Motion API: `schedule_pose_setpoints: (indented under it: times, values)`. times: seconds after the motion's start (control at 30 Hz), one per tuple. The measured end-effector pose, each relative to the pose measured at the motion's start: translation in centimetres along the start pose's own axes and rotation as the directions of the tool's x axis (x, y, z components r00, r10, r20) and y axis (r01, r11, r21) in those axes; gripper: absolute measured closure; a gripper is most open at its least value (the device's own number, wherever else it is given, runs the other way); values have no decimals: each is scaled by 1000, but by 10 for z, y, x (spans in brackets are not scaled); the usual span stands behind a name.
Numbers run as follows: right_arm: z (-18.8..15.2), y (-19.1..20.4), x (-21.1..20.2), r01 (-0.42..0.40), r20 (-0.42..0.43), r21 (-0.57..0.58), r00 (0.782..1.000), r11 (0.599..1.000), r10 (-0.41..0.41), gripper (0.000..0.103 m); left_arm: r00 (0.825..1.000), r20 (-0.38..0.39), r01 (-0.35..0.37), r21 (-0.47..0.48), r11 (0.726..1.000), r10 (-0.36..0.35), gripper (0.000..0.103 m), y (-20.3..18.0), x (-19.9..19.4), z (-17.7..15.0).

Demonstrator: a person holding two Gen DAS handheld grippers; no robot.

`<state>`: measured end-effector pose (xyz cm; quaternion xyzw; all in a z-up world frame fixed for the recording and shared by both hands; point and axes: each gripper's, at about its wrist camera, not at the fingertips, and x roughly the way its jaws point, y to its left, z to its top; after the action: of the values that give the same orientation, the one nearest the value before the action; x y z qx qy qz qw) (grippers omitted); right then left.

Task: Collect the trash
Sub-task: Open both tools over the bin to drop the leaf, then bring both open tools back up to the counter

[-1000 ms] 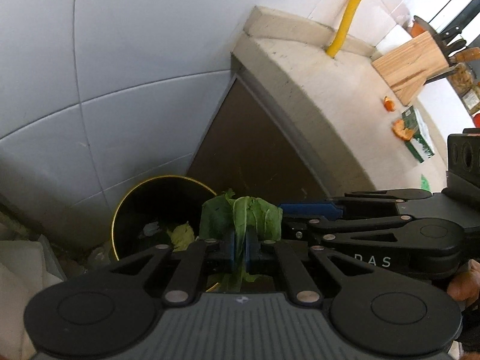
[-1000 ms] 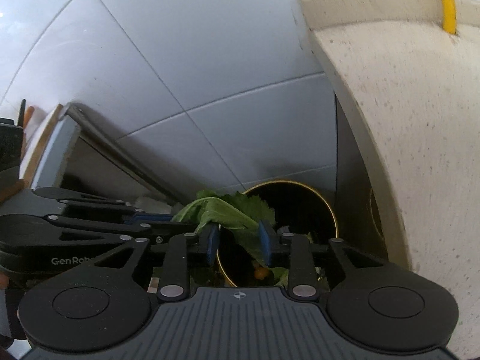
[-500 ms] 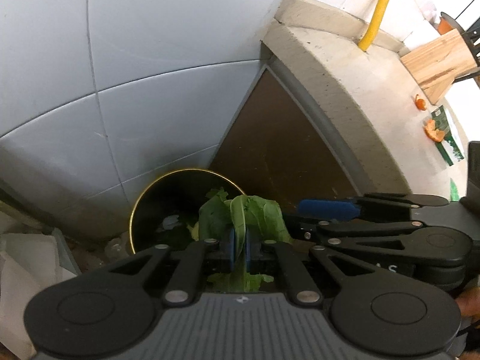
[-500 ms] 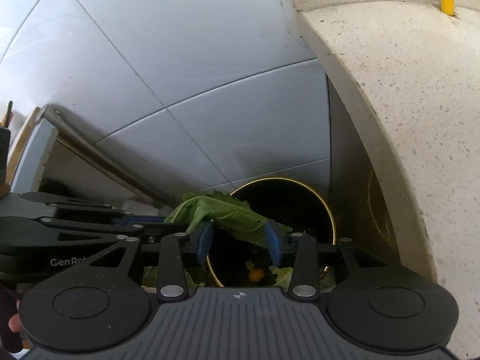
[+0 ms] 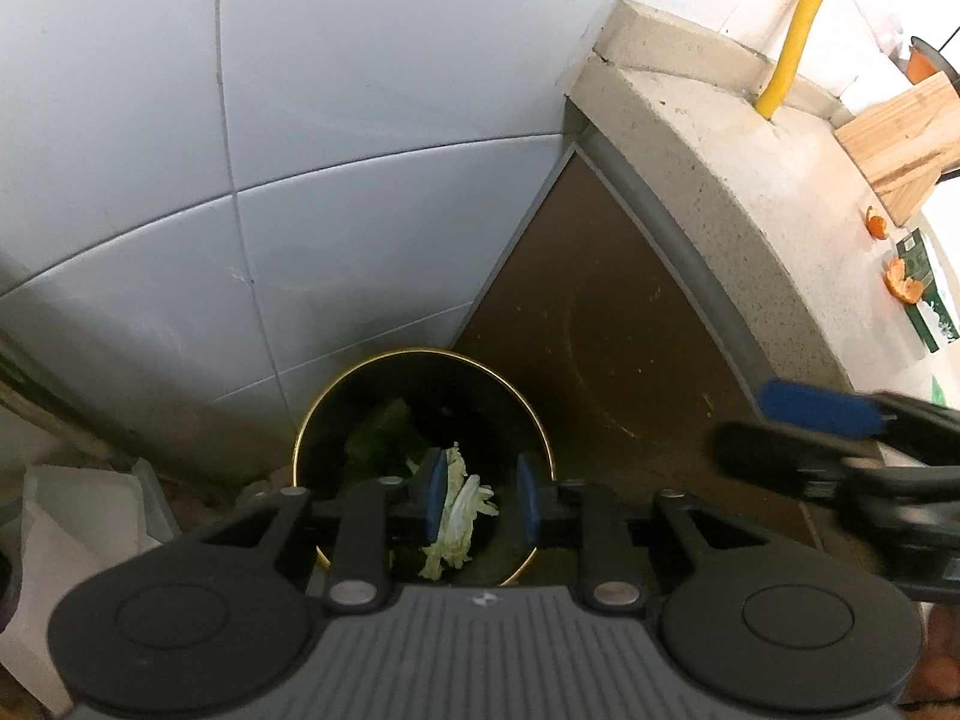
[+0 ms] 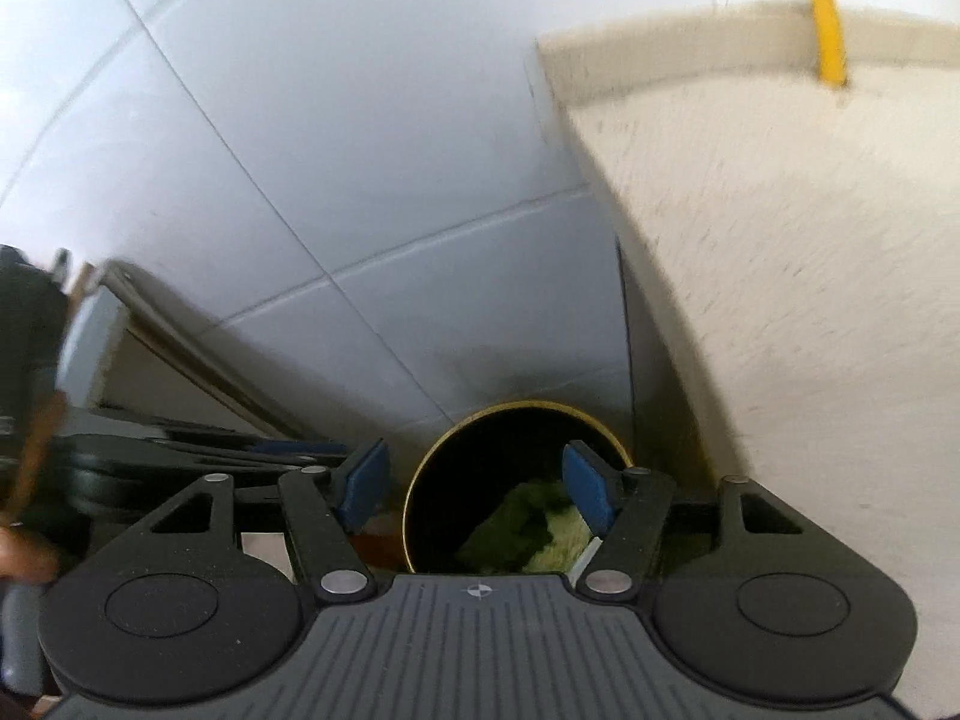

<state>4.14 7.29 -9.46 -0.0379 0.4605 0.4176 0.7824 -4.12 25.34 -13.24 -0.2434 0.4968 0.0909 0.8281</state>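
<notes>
Left claw (image 5: 477, 498) angled downward, jaws opening and empty, right claw (image 6: 477, 489) opening wider, empty

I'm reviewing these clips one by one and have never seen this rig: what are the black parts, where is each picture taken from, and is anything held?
There is no robot: a person holds a two-finger tool in each hand, with a camera on each looking along its fingers. One picture is from the left tool, the other from the right tool. Both point down at a black, gold-rimmed bin on the floor beside a stone counter. Both tools' jaws are opening with nothing between them; green leaves lie in the bin. Orange peel is still on the counter.
</notes>
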Motion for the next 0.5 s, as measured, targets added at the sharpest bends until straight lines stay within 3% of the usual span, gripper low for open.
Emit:
schedule_pose_setpoints:
  times: [0.13, 0.27, 0.37, 0.5]
  values:
    - [-1, -8, -40, 24, 74, -19, 997, 1000, -23, 23, 1000, 1, 15, 6, 1000, -15, 80, -1, -2, 0]
    - [-12, -31, -82, 130, 115, -23, 985, 991, -127, 20, 999, 14, 40, 32, 999, -41, 77, -6, -5, -1]
    - [-24, -54, -113, 244, 128, -35, 963, 969, -237, 18, 995, 45, 84, 59, 995, -87, 77, -11, -13, -2]
    - [-40, -86, -149, 368, 120, -49, 925, 929, -360, 12, 974, 86, 199, 139, 970, -212, 71, -31, -28, -5]
